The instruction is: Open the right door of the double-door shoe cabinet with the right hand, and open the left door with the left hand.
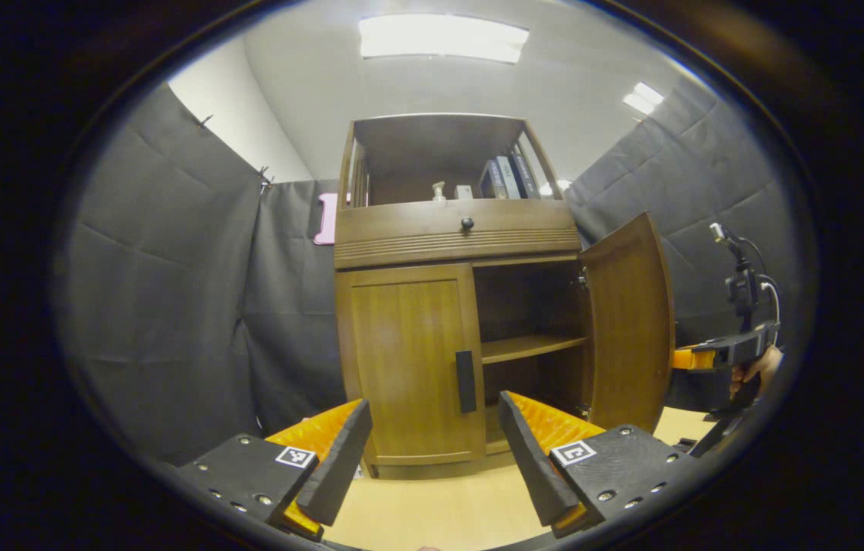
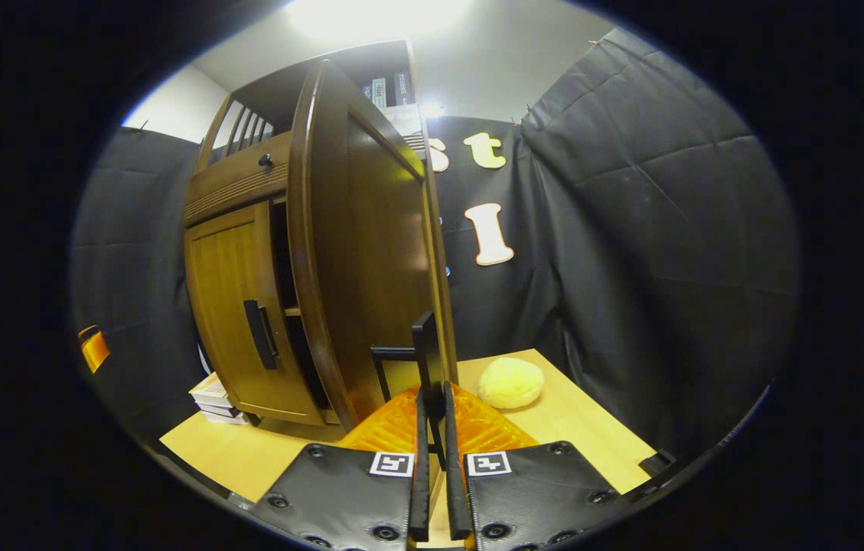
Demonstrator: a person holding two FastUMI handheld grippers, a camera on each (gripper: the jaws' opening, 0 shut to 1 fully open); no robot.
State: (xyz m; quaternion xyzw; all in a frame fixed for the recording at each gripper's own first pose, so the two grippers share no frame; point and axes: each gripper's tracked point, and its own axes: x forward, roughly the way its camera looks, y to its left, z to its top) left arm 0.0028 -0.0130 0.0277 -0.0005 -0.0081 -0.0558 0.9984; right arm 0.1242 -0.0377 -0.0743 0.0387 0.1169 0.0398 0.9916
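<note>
The wooden shoe cabinet (image 1: 451, 237) stands on the table in front of me. Its left door (image 1: 409, 363) is closed, with a dark vertical handle (image 1: 466, 380) near its inner edge. My left gripper (image 1: 432, 451) is open, a short way in front of that door and apart from it. The right door (image 1: 627, 321) is swung wide, baring an inner shelf (image 1: 531, 347). In the right gripper view that right door (image 2: 370, 252) stands edge-on, and my right gripper (image 2: 434, 394) is shut on its dark handle (image 2: 425, 348). From the left gripper view, the right gripper (image 1: 715, 356) sits beyond the open door's edge, held by a hand.
A drawer with a round knob (image 1: 467, 224) sits above the doors, and books (image 1: 508, 177) stand on the top shelf. A pale round bun-like thing (image 2: 510, 383) lies on the table (image 2: 577, 428) right of the open door. Stacked books (image 2: 213, 398) lie by the cabinet's left foot.
</note>
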